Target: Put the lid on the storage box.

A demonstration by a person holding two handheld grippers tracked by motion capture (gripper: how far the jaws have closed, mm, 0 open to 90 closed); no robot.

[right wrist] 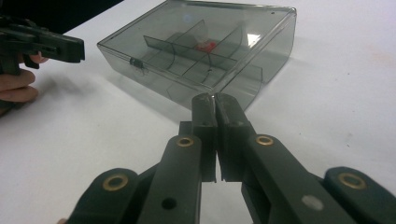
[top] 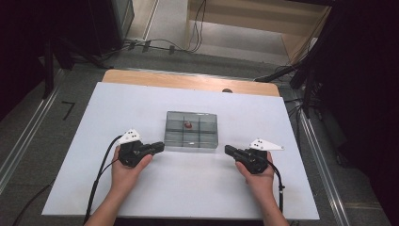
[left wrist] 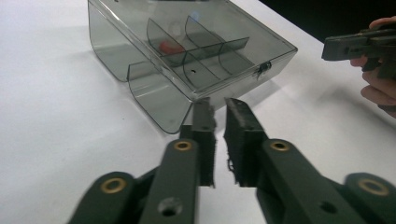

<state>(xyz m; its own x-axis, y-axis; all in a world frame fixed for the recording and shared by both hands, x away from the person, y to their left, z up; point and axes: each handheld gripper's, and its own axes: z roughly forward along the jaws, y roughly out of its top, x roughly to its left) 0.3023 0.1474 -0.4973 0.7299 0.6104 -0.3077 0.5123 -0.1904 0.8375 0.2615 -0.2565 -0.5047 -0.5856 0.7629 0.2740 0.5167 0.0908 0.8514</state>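
Both grippers, left gripper [top: 159, 147] slightly parted and right gripper [top: 229, 150] nearly closed, each empty, are flanking your smoky clear plastic compartment box [top: 191, 130] at frame centre.

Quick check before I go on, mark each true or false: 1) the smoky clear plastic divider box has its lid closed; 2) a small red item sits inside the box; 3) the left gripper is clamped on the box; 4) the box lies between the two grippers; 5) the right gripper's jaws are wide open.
1) The smoky clear plastic divider box has its lid closed: true.
2) A small red item sits inside the box: true, in a middle compartment.
3) The left gripper is clamped on the box: false; slightly parted jaws, nothing held.
4) The box lies between the grippers: true.
5) The right gripper is wide open: false; jaws together.
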